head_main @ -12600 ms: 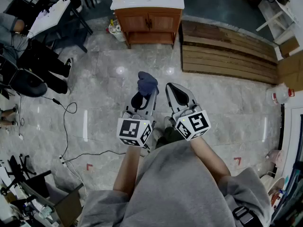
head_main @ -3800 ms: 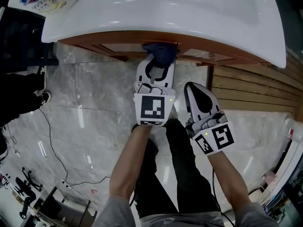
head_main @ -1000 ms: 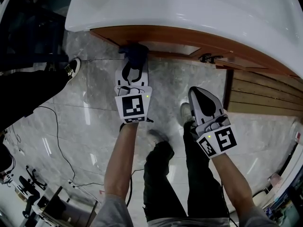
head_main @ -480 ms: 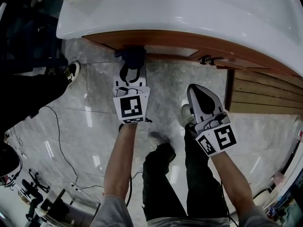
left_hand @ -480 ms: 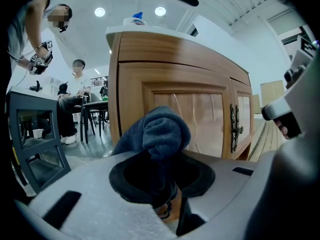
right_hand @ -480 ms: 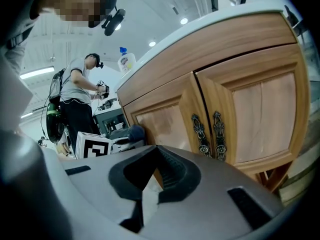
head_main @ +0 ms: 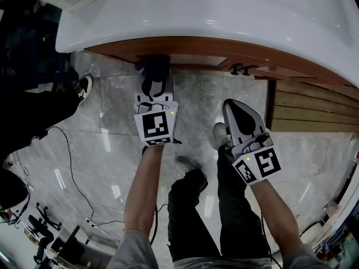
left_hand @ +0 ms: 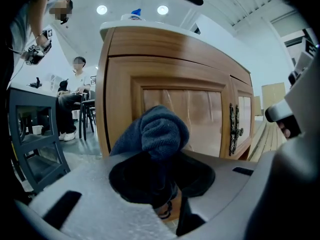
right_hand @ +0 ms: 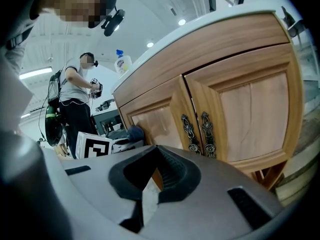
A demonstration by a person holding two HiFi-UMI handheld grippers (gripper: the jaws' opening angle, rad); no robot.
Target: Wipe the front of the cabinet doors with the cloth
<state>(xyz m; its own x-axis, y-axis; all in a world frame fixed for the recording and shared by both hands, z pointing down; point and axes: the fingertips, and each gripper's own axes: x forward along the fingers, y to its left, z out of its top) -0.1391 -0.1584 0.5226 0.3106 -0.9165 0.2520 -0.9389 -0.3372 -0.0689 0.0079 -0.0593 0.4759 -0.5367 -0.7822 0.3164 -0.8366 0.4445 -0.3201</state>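
Under basin overhang, cloth against left door.

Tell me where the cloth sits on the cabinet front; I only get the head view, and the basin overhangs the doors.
Observer: In the left gripper view, the cloth, clamped in the left tool, is low on the left door's inset panel.
Operator: Confirm contact.
Observer: From the side, the right gripper view shows the cloth against that door, though it is small there.
Operator: Report the right tool.
Observer: The right tool has its jaws together on nothing and points toward the two handles.
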